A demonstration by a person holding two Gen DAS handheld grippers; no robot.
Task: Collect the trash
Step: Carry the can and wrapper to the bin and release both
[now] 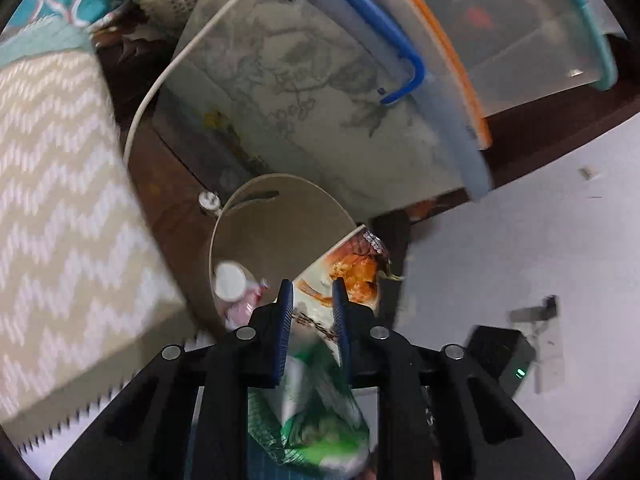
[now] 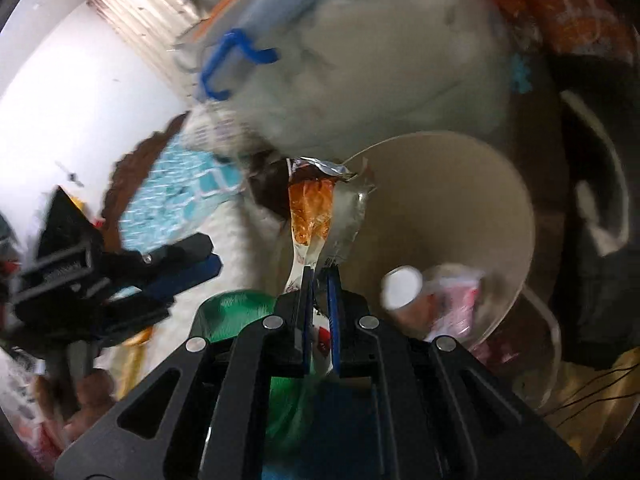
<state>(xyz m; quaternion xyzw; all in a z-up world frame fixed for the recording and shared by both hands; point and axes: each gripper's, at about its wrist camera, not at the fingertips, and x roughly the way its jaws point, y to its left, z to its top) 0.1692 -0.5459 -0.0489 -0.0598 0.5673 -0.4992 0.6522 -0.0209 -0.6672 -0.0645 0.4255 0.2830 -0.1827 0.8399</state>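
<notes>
A round beige bin (image 1: 280, 220) stands open below both grippers, with a white-capped bottle (image 1: 230, 280) with a pink label lying inside. My left gripper (image 1: 313, 304) is shut on a white and orange printed packet (image 1: 354, 272) that sticks out past the pads over the bin's rim; green packaging (image 1: 320, 420) blurs beneath the fingers. In the right wrist view, my right gripper (image 2: 319, 280) is shut on a clear wrapper (image 2: 312, 216) with orange print, hanging at the rim of the bin (image 2: 520, 208) beside the bottle (image 2: 404, 288). The left gripper (image 2: 200, 264) shows at the left, blurred.
Clear storage boxes with a blue handle (image 1: 360, 28) are stacked behind the bin. A beige zigzag cloth (image 1: 60, 200) lies left and a white cable (image 1: 160, 80) curves past. A black device with a green light (image 1: 504, 356) sits on the white floor (image 1: 520, 240). Dark bags (image 2: 600, 280) crowd the right.
</notes>
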